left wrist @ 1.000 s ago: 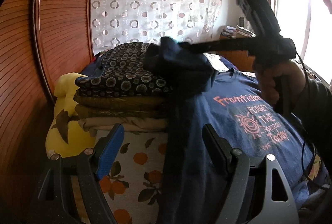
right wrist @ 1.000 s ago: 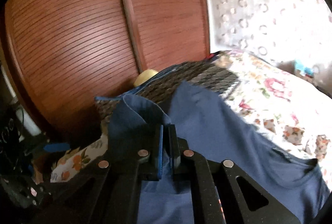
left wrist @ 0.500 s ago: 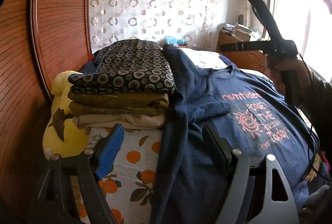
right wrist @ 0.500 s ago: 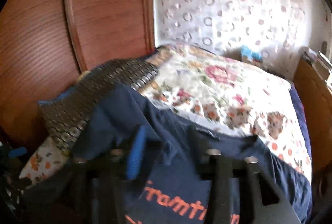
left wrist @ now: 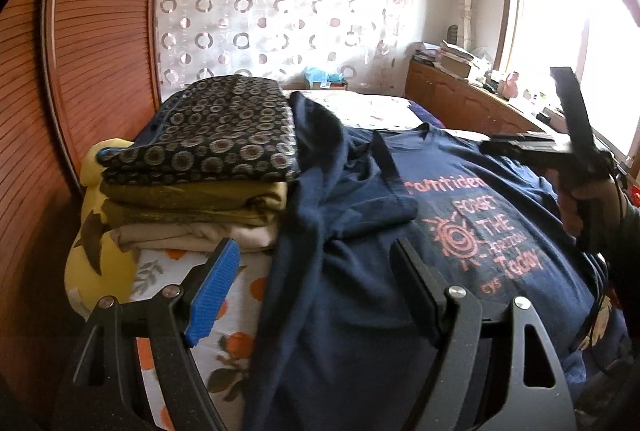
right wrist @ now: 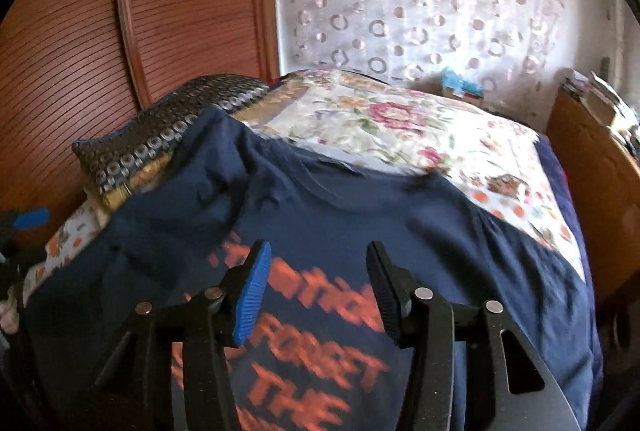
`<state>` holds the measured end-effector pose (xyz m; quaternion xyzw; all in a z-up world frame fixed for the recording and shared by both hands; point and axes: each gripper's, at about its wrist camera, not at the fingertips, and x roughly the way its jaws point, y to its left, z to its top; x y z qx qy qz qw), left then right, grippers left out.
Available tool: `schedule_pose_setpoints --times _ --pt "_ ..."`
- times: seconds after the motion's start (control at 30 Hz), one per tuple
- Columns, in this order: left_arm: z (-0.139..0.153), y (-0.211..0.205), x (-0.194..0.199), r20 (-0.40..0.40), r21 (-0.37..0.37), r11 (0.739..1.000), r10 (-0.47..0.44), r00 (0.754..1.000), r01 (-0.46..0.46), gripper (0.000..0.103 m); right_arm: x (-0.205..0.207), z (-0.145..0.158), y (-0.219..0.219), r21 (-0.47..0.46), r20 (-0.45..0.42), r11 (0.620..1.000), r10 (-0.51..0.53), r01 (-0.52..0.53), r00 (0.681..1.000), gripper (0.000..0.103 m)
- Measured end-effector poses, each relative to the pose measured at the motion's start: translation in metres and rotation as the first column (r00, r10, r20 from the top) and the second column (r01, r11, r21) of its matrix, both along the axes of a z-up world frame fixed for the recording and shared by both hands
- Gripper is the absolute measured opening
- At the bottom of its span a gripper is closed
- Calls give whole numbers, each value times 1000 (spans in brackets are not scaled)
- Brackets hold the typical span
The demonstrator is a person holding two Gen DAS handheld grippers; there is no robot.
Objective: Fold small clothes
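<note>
— Reading the navy T-shirt [left wrist: 460, 251] on your bed [right wrist: 400, 119]: "FORGET THE", "Today".
— Nearby?
— Folded clothes stack [left wrist: 200, 167] touches its sleeve. Your right gripper [right wrist: 316, 283] has just been opening, empty; your left gripper [left wrist: 316, 295] gapes, empty.

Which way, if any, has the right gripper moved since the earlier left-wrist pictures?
Yes. The right gripper has moved rightward and down, away from the folded stack, its jaws just opening with nothing between them.
</note>
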<state>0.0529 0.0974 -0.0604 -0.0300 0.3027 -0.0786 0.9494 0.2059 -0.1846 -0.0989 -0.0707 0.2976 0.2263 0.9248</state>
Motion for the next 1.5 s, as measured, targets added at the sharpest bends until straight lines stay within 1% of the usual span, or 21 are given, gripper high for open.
schedule_pose_setpoints --times 0.2,0.37,0.47,0.6,0.77,0.87,1.03,1.2,1.33,1.4,1.43,1.47,1.5 --pt "8 -21 8 18 -10 1000 -24 1000 24 78 -36 -16 -59 -36 16 994 -99 100 995 52" --pt "11 -42 17 16 -8 998 -55 998 56 78 -58 -22 -104 -30 17 977 -209 209 978 52" --pt "10 -57 21 8 -3 996 -84 996 84 78 -66 -30 -137 -18 -2 960 -280 280 960 52" --pt "8 -74 24 -4 -2 993 -120 993 120 78 -65 -41 -166 -34 -30 930 -368 367 929 52" --pt "7 -98 30 -22 1 986 -166 986 166 78 -54 -57 -196 -15 -114 896 -442 443 890 52" --pt "7 -111 32 -27 7 982 -188 982 189 78 -48 -67 -204 17 -176 887 -451 461 875 52" --pt "3 -128 36 -45 15 975 -219 975 220 78 -46 -66 -210 66 -217 892 -424 447 879 52" --pt "-9 -138 45 -99 33 971 -233 967 238 78 -40 -68 -222 34 -235 898 -419 439 877 52" --pt "-19 -141 55 -143 34 969 -237 961 244 78 -37 -68 -228 53 -242 894 -421 445 874 52" --pt "-22 -143 58 -160 42 969 -233 959 242 78 -38 -67 -228 63 -243 898 -410 436 879 45" --pt "-23 -143 59 -167 43 970 -231 959 241 78 -38 -67 -227 72 -242 903 -396 424 886 35" --pt "-24 -143 59 -169 38 970 -231 958 240 78 -39 -67 -227 70 -235 906 -392 418 889 32" --pt "-24 -144 60 -169 34 970 -231 958 240 78 -41 -68 -223 53 -220 904 -404 424 888 26"
